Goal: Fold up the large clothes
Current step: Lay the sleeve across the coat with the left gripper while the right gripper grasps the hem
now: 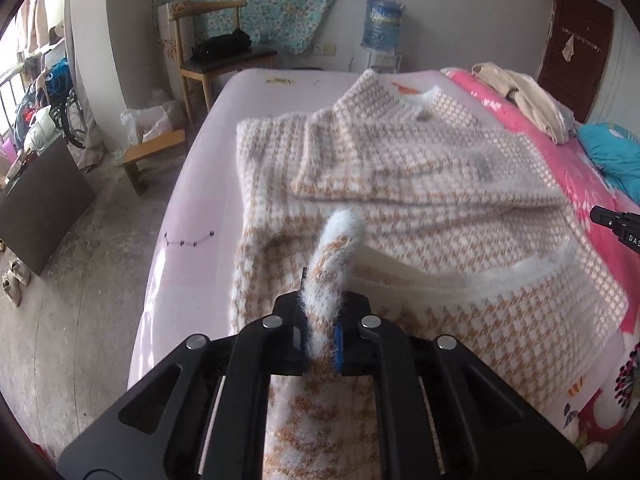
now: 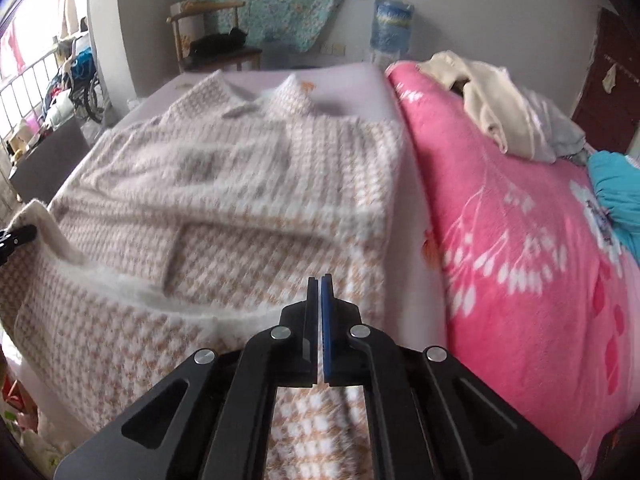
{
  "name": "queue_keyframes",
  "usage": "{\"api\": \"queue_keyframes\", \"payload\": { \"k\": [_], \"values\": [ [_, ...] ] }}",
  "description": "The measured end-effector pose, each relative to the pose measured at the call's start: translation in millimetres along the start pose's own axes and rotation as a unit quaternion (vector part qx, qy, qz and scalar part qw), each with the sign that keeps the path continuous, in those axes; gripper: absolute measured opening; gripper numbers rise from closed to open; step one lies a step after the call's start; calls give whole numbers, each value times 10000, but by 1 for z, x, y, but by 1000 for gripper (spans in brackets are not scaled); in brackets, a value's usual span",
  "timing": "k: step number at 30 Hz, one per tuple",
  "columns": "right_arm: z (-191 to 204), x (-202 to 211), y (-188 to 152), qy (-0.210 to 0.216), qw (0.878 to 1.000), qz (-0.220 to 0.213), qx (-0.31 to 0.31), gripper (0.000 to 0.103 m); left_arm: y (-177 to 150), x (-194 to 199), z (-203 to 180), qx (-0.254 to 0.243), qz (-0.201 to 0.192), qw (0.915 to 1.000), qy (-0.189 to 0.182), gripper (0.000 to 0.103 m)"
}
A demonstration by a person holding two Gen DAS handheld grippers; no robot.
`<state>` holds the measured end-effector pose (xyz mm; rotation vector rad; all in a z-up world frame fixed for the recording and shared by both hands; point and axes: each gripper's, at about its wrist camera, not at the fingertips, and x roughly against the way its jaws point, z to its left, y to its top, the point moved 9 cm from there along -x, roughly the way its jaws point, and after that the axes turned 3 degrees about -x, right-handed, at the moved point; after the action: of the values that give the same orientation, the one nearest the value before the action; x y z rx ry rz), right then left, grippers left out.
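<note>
Bed [image 1: 192, 208] carries one houndstooth coat [image 1: 400, 168] spread mid-mattress, left gripper [image 1: 320, 320] clenching its fuzzy near hem, right gripper [image 2: 320, 320] clamped tight on nothing, one pink blanket [image 2: 520, 240] right.

coat's far half [image 2: 224, 168]: we see it blurred
right gripper [image 1: 618, 226]: cut off by the left view's edge
chair's dark bundle [image 1: 222, 46]: we cannot identify it
</note>
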<state>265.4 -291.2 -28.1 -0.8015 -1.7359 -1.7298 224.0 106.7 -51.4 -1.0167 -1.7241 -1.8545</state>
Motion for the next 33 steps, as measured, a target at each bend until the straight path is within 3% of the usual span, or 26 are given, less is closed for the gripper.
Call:
{"api": "queue_keyframes", "payload": {
  "k": [2,5,6,9,10,15,20,21,23,24,25,33],
  "values": [
    [-4,6,16,103,9999,-111,-80,2,13,-2,-3,-21,-49,10000,-60,8],
    [2,6,17,695,9972,48,-256,2,12,-11,-8,-107,101,9999,-4,8],
    [6,2,10,906,9952,240,-295,8,8,-13,-9,-121,167,9998,26,8],
    [12,-14,-15,1066,9919,618,-300,39,-9,-18,-2,-41,349,9994,69,8],
    [11,-22,-24,988,9918,777,-251,39,-15,-20,1,21,416,9991,64,8],
    [11,-47,-53,896,9889,1185,-69,39,-37,-29,10,277,661,9974,-48,8],
    [10,-49,-65,1105,9852,1305,-157,39,-46,-34,12,355,670,9971,-66,9],
    [13,-47,-66,1159,9841,1335,-134,36,-46,-33,12,336,660,9972,-31,9],
    [20,-42,-71,1232,9829,1369,-14,19,-45,-33,10,271,632,9976,41,9],
    [22,-39,-72,1168,9841,1334,92,11,-45,-33,10,237,615,9978,66,9],
    [22,-36,-70,1061,9863,1256,166,9,-44,-32,9,214,590,9980,85,9],
    [3,10,19,638,9980,-14,40,7,38,4,8,43,-412,9990,179,8]
  ]
}}
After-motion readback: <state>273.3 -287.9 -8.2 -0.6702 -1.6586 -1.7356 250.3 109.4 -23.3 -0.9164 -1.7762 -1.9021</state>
